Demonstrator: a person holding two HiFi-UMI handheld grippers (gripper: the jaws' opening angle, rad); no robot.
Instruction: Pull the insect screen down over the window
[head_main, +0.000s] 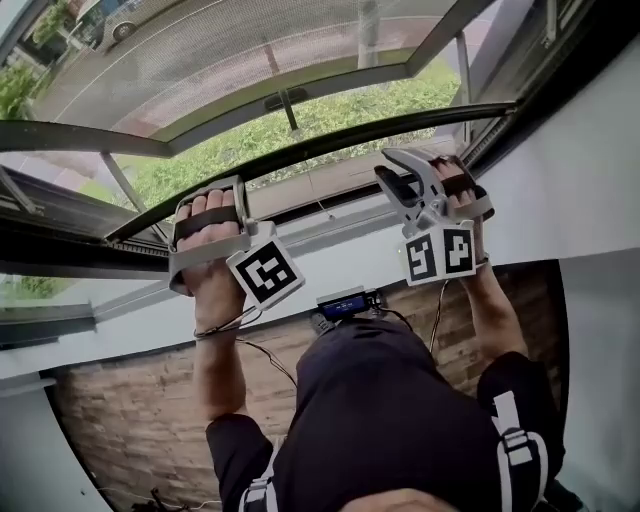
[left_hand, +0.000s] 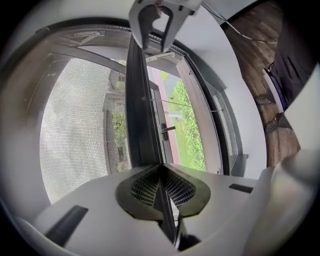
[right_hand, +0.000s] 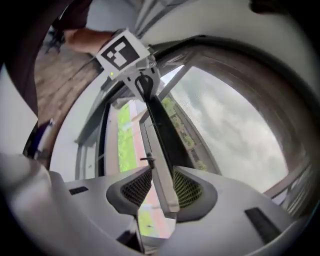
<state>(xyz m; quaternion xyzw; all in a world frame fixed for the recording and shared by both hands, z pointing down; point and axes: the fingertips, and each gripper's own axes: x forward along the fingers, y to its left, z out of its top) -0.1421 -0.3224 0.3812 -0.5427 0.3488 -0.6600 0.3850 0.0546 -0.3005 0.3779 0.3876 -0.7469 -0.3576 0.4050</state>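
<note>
- Left claw (left_hand: 161, 170): jaws closed tight on the dark pull bar (head_main: 320, 143) at the lower edge of the insect screen (head_main: 190, 60).
- Right claw (right_hand: 159, 175): jaws spread wide. The same bar runs between the pads with a gap showing at one pad, so there is no grip.
- Insect screen: the mesh covers the upper part of the window frame (head_main: 60, 245). The pull bar spans the opening, and open view lies below it.

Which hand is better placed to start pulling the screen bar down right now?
Left. The left tongs are clamped on the screen bar; the right tongs straddle it with a gap showing beside one pad, so they would need to close first.
</note>
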